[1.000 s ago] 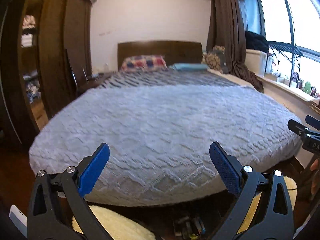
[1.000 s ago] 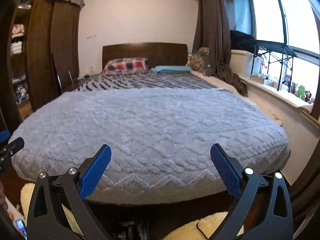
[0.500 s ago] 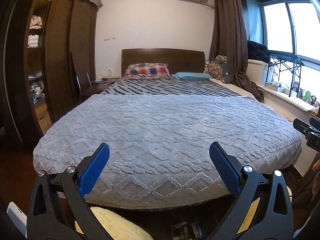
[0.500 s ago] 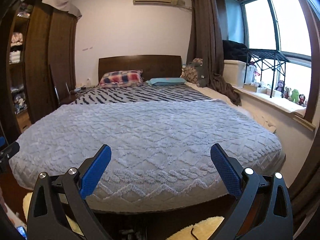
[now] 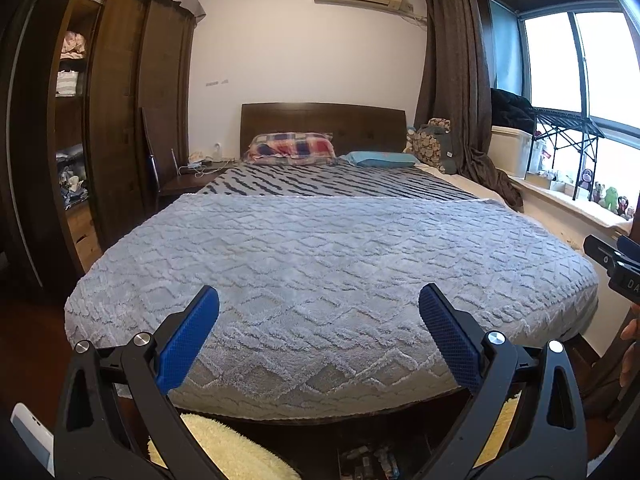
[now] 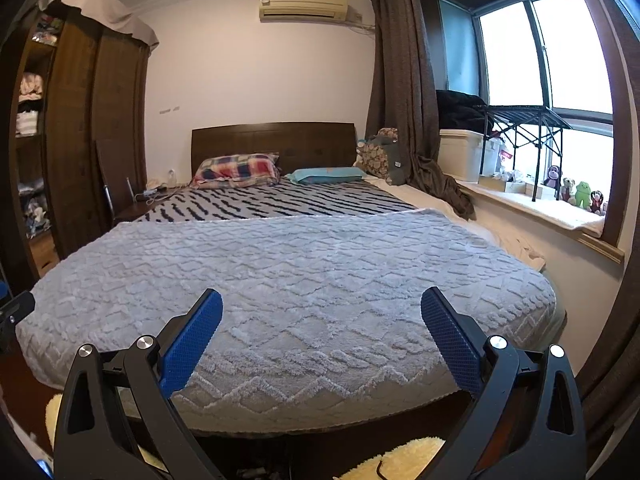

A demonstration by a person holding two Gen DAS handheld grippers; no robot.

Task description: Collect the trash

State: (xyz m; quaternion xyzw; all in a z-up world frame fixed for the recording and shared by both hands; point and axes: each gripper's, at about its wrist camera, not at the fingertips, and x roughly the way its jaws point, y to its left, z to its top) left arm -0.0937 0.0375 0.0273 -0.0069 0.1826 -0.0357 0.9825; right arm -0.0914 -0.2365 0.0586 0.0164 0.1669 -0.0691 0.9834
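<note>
Left tongs (image 5: 319,314) and right tongs (image 6: 321,316) gape, holding nothing (no trash visible on the bed (image 5: 320,264)); collecting looks not yet begun.

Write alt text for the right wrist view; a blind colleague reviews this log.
The open right gripper, holding nothing, points over a bed with a grey blanket. Two pillows lie by the headboard; a wardrobe stands left, a window right.

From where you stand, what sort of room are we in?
A lived-in bedroom: a bed with a plaid pillow against a dark headboard, and a wardrobe stacked with folded clothes.
</note>
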